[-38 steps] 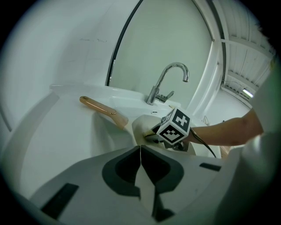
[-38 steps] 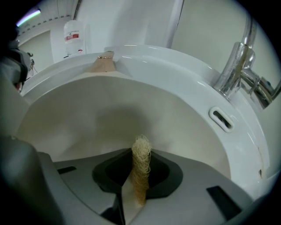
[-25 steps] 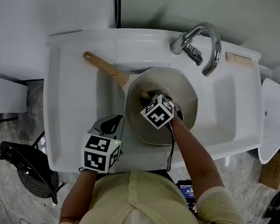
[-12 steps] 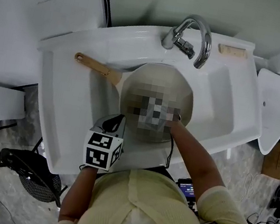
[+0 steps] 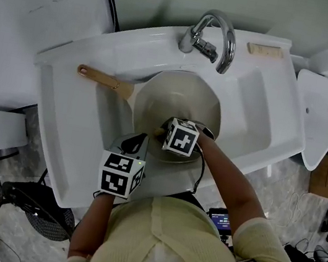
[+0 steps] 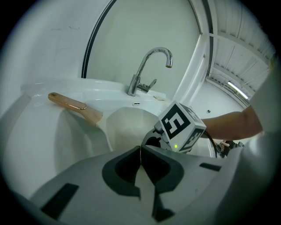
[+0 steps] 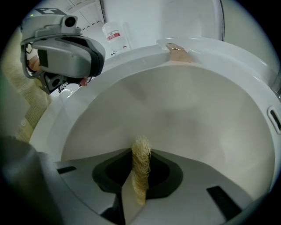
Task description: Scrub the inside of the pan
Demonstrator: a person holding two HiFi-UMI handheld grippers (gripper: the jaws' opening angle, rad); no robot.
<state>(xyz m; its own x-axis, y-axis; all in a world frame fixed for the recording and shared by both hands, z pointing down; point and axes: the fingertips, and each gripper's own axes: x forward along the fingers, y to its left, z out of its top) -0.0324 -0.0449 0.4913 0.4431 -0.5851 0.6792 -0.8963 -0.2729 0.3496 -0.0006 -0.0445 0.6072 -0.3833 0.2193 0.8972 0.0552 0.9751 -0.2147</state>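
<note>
Shifted toward the near wall of the pan [image 5: 165, 95], right gripper [image 7: 138, 176] pinches a fibrous scrubber [image 7: 141, 157] inside it. Left gripper [image 6: 140, 153], jaws pressed together on nothing, hovers at the near edge of the sink [image 5: 267, 121], whose basin holds the pan.

No word or number is showing clearly enough to be read. A bottle [image 7: 115, 35] is standing near the top of the right gripper view, wearing a white label with a red band, its print too small to make out. On the left gripper [image 6: 140, 151] a cube [image 5: 119, 176] is showing black-and-white square markers, and the right gripper [image 7: 140, 154] is carrying a like cube [image 5: 181, 138]: patterns, not letters. A small lit screen [image 5: 222, 219] is glowing low in the head view, its content blurred
</note>
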